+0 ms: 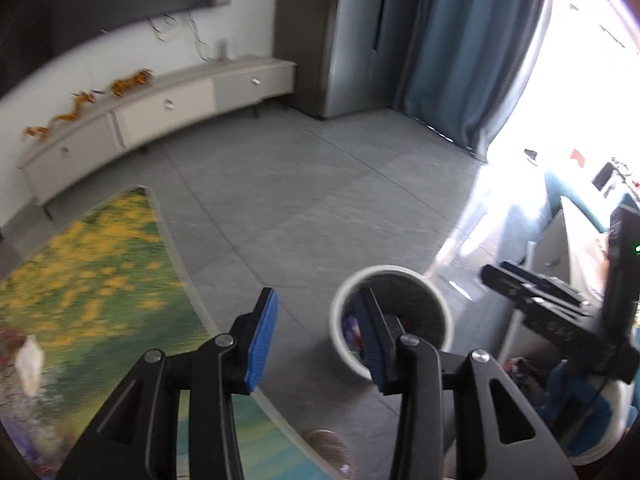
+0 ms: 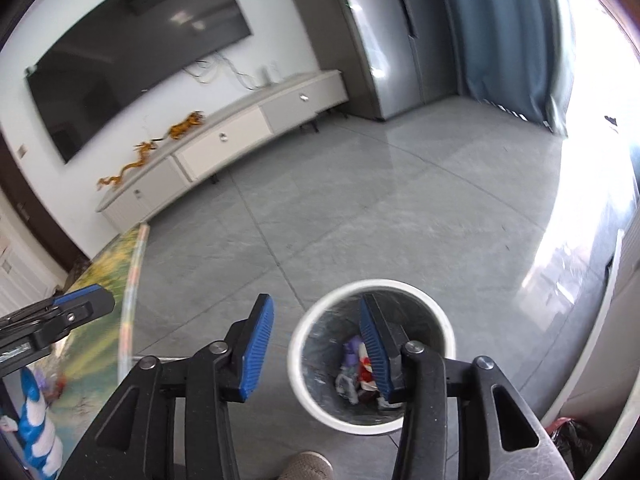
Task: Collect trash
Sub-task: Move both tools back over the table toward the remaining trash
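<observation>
While both tongs, left (image 1: 318, 338) and right (image 2: 318, 344), stood spread and empty, the bin (image 2: 372, 354) sat just below them. Trash (image 2: 358, 368) lay inside. I judged the tissue (image 1: 30, 362) left of the left tongs worth gripping squarely.

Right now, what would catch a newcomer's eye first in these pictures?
The white trash bin on the grey floor, with colourful wrappers inside, just beyond the empty right gripper. Left of it, the table with its yellow flower print. On the far wall, a large dark TV.

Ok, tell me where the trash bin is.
The trash bin stands on the grey floor, lower centre in both wrist views, right of the floral table, behind each hand-held gripper's right finger.
</observation>
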Action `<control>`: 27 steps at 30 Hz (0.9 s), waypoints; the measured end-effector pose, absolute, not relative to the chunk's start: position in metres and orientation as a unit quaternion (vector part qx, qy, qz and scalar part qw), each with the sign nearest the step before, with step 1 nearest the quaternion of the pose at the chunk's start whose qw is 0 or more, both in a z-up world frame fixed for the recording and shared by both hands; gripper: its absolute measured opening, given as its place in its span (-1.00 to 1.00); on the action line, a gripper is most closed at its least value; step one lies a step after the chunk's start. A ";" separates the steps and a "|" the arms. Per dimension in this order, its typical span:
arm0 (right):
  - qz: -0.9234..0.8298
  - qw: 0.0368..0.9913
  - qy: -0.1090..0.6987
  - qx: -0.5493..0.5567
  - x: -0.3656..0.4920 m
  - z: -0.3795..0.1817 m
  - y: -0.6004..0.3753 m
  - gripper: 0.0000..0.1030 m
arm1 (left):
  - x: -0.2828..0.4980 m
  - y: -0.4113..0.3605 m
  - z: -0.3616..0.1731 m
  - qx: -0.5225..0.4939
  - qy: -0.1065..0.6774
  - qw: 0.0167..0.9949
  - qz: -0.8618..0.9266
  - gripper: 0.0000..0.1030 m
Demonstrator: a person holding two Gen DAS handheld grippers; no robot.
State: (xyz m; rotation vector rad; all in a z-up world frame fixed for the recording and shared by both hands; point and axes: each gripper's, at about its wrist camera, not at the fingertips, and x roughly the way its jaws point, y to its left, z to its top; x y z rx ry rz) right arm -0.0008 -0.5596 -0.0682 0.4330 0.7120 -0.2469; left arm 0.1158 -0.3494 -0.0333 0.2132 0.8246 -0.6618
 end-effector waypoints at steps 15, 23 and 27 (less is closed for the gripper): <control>-0.007 0.946 0.302 0.121 0.018 0.002 -0.414 -0.02 | 0.099 -0.153 0.024 0.096 0.295 0.939 -0.151 0.02; 0.035 0.949 0.301 0.088 0.029 0.016 -0.356 0.04 | 0.088 -0.098 0.028 0.096 0.279 0.949 -0.109 0.08; 0.050 0.949 0.304 0.071 0.032 0.019 -0.332 0.05 | 0.084 -0.071 0.028 0.085 0.279 0.952 -0.098 0.09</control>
